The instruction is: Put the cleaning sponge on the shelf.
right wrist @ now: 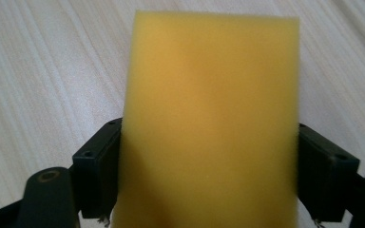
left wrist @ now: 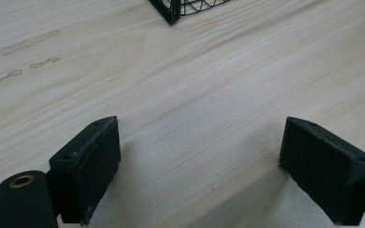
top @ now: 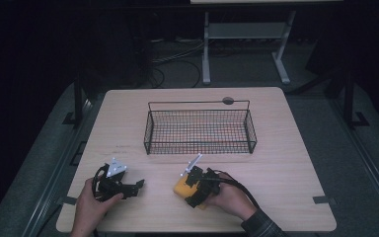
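Gripping a yellow sponge (right wrist: 211,118) at lower centre, right gripper (right wrist: 209,166) jaws pressed its sides, left gripper (left wrist: 199,166) jaws stood apart over bare table (left wrist: 195,85), wire basket (top: 200,129) beyond.

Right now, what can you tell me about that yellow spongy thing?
The yellow sponge is a plain rectangular block that looks like soft foam, with no marks. It lies flat on the wooden table, near the front, before the wire basket. The right gripper has its jaws against both long sides.
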Available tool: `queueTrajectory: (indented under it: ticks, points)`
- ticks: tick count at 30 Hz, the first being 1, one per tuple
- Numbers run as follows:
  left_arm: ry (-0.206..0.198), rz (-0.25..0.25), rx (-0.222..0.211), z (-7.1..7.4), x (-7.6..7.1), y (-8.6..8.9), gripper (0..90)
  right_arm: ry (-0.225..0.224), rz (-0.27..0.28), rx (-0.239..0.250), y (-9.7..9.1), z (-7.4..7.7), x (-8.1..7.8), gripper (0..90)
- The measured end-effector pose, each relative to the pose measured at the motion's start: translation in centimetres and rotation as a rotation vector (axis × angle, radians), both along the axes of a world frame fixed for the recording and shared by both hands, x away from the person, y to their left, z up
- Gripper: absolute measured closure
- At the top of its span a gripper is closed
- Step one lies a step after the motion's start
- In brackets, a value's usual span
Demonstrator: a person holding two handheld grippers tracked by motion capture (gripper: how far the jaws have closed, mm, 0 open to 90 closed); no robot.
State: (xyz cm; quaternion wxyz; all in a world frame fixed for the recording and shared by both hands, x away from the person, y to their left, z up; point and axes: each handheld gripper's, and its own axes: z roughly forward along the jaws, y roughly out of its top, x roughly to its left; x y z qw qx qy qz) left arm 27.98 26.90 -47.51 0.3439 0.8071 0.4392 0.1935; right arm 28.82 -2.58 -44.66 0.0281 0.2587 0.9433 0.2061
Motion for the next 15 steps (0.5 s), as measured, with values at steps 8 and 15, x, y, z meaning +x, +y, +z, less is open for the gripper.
queueTrajectory:
  ticks: [8, 15]
  points:
    - [-0.001, 0.002, -0.003, -0.01, 0.0, -0.02, 12.6, 0.014, 0.001, 0.003, -0.28, 0.21, 0.13, 21.9]
    - [-0.001, 0.002, -0.003, -0.01, 0.0, -0.02, 12.6, 0.015, -0.007, 0.009, -0.62, 0.63, 0.26, 22.1]
